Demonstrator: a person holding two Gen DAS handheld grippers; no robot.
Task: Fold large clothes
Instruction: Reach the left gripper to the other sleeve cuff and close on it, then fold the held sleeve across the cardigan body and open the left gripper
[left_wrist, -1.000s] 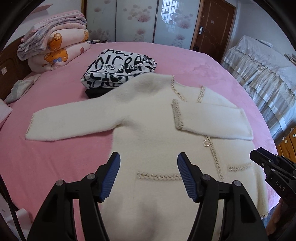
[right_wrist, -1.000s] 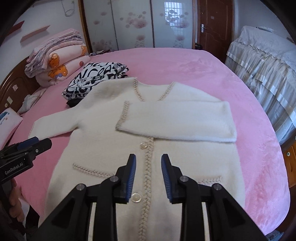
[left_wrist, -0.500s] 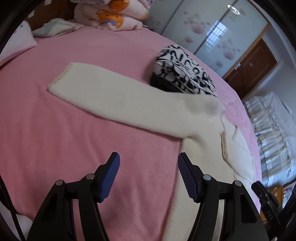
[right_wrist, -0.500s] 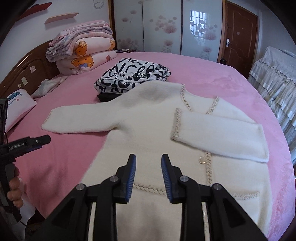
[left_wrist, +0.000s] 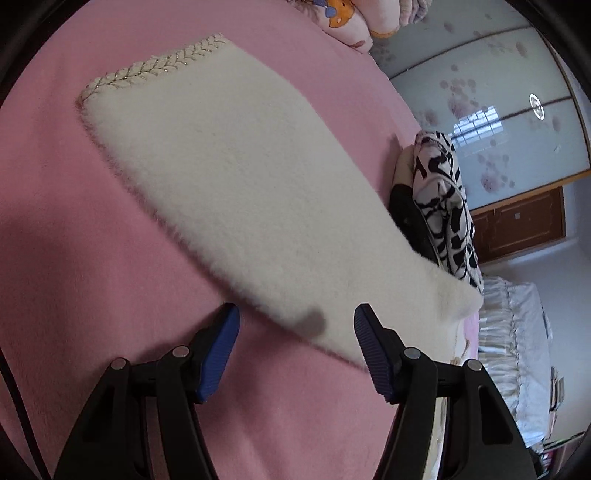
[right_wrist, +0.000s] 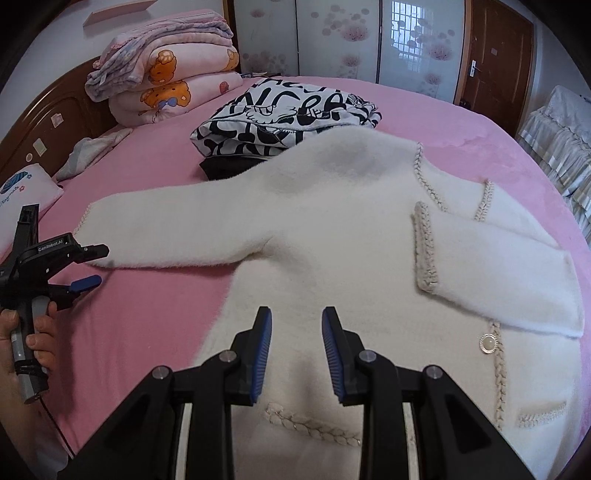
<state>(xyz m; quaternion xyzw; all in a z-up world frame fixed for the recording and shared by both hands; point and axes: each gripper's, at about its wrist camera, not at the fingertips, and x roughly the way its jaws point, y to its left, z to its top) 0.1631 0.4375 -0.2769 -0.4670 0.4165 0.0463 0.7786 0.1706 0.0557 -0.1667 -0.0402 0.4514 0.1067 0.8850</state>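
Item: fluffy cream knitted cardigan, flat on pink bedspread. Outstretched sleeve runs lower right to upper left; left gripper, jaws apart, apparently just short. Right gripper parted, empty, farther.

Black plastic left gripper, blue ribbed pads, silver screws; label seemingly "GenRobot.AI"; bare hand.

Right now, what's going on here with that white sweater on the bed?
A person holding a gripper in each hand is folding a cream cardigan spread on a pink bed. One sleeve is already folded across the chest; the other sleeve lies stretched out flat. The left gripper is open at that sleeve's edge, gripping nothing. The right gripper hovers open over the body.
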